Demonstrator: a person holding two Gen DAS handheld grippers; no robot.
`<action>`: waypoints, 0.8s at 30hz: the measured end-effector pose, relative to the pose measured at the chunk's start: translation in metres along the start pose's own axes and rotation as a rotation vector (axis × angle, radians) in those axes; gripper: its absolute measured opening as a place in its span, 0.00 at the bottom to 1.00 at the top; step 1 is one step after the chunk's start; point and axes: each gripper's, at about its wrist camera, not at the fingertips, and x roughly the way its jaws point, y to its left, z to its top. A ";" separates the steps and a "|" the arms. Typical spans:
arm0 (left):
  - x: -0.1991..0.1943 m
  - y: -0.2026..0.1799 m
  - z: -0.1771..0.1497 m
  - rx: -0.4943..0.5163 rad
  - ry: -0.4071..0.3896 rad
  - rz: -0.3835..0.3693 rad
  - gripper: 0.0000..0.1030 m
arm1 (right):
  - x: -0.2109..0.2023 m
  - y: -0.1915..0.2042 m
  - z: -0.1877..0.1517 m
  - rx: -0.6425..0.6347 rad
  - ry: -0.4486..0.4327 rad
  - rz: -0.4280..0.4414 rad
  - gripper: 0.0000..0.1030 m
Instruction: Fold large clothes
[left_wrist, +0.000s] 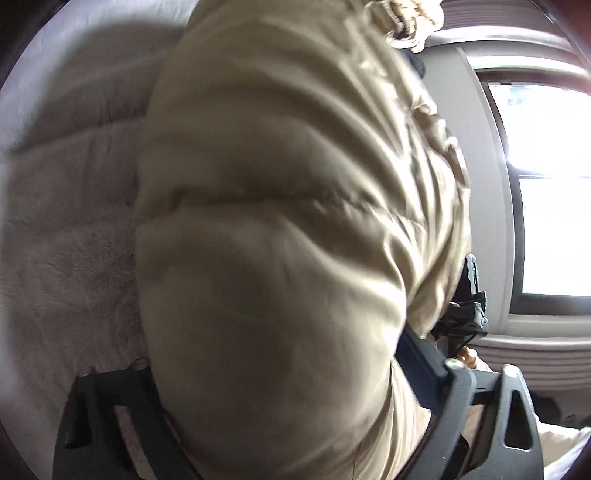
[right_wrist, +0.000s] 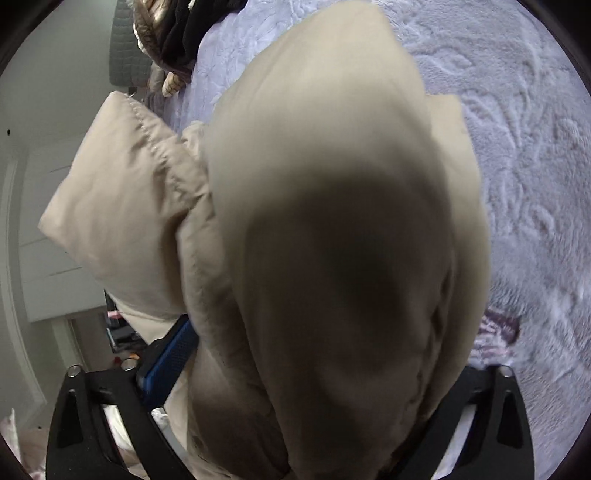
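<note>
**Beige puffer jacket bunched between both grippers over the bed**

The beige puffer jacket (left_wrist: 280, 229) filled most of the left wrist view, its quilted bulk rising from between the fingers of the left gripper (left_wrist: 295, 424), which were closed onto the padded cloth. Behind it lay the pale fleece bedspread (left_wrist: 66, 236), and to the right a bright window (left_wrist: 554, 192) stood in the wall. Part of the other tool's black body (left_wrist: 469, 306) showed just beside the jacket's right edge.

In the right wrist view the same jacket (right_wrist: 332, 258) pressed close to the lens, blurred and shadowed at its middle, with a stitched flap (right_wrist: 122, 206) jutting to the left. The right gripper (right_wrist: 291, 424) was clamped on the fabric, its blue pad (right_wrist: 173, 354) touching the cloth. The bedspread (right_wrist: 517, 147) spread beyond, and a heap of dark and tan clothes (right_wrist: 173, 33) lay at its far edge.
</note>
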 end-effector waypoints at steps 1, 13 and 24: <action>-0.004 -0.004 0.000 0.007 -0.011 -0.004 0.84 | -0.003 0.005 -0.002 0.000 -0.012 0.005 0.70; -0.114 0.000 0.021 0.100 -0.133 -0.020 0.82 | 0.042 0.113 -0.027 -0.128 -0.083 0.056 0.61; -0.205 0.145 0.031 -0.024 -0.155 0.076 0.84 | 0.223 0.165 -0.023 -0.114 0.012 0.032 0.62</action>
